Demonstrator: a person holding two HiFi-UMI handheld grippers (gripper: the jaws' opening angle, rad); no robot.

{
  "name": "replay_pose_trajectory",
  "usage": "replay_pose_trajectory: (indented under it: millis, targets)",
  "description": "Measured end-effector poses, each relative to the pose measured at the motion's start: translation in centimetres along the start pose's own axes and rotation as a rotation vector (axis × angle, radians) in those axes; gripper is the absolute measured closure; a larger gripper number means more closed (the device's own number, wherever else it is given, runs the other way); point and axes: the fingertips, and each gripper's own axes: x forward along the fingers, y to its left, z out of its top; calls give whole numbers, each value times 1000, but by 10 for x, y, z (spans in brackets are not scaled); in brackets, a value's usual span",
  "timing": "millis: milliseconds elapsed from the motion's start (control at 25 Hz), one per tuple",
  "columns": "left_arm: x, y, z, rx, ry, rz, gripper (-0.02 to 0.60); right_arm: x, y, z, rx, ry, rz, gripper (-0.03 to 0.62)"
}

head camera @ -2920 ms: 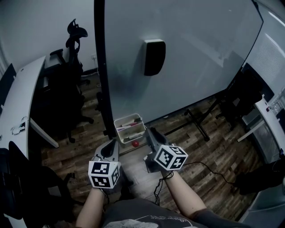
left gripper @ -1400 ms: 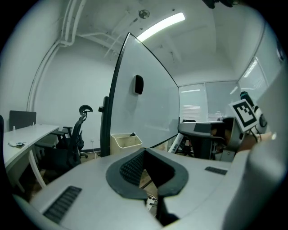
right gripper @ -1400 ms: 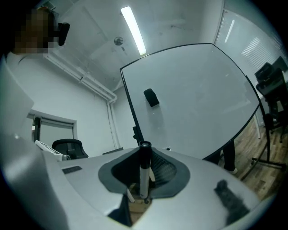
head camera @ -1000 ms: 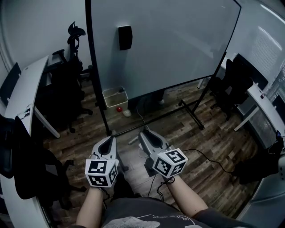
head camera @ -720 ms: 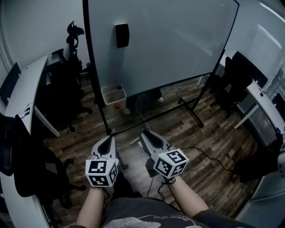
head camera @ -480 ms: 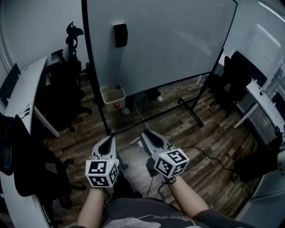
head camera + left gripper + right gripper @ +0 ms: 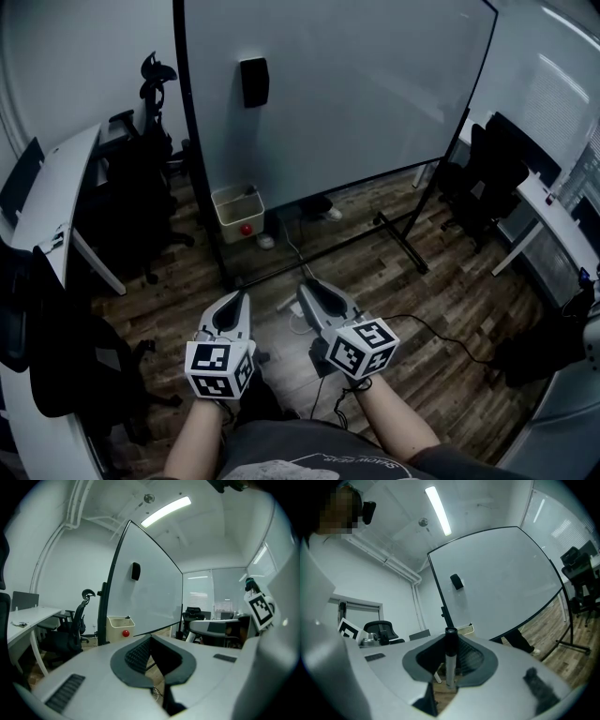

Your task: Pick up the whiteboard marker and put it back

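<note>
The whiteboard marker (image 7: 449, 665), white with a black cap on top, stands upright between the pads of my right gripper (image 7: 450, 641), which is shut on it. In the head view that gripper (image 7: 307, 289) is held level above the wood floor, and the marker is hidden by the jaws. Beside it, my left gripper (image 7: 238, 298) is shut with nothing in it; its dark pads meet at the tip (image 7: 151, 641). Ahead stands the whiteboard (image 7: 356, 84) with a black eraser (image 7: 253, 82) on it. A cream basket (image 7: 225, 202) with a red ball (image 7: 246, 229) hangs at its lower left.
The board's black stand legs (image 7: 403, 239) spread over the floor ahead. A white desk (image 7: 47, 187) and black office chairs (image 7: 141, 187) line the left side, with more chairs (image 7: 497, 178) and a desk at the right. A cable (image 7: 422, 328) lies on the floor by my right arm.
The whiteboard and its basket lie much farther from me than in the earliest frame. Over the last second both grippers have kept still, and the view has barely shifted.
</note>
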Motion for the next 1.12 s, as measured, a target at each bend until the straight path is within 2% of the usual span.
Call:
replay_pose_trajectory:
  millis: [560,1120]
  targets:
    - [40,19,23,7,-15,-24,569,44,-19,28,-20,-31,-5,513]
    - [107,84,65,20,-48,-2,568,143,-40,83,-43,-97,23,513]
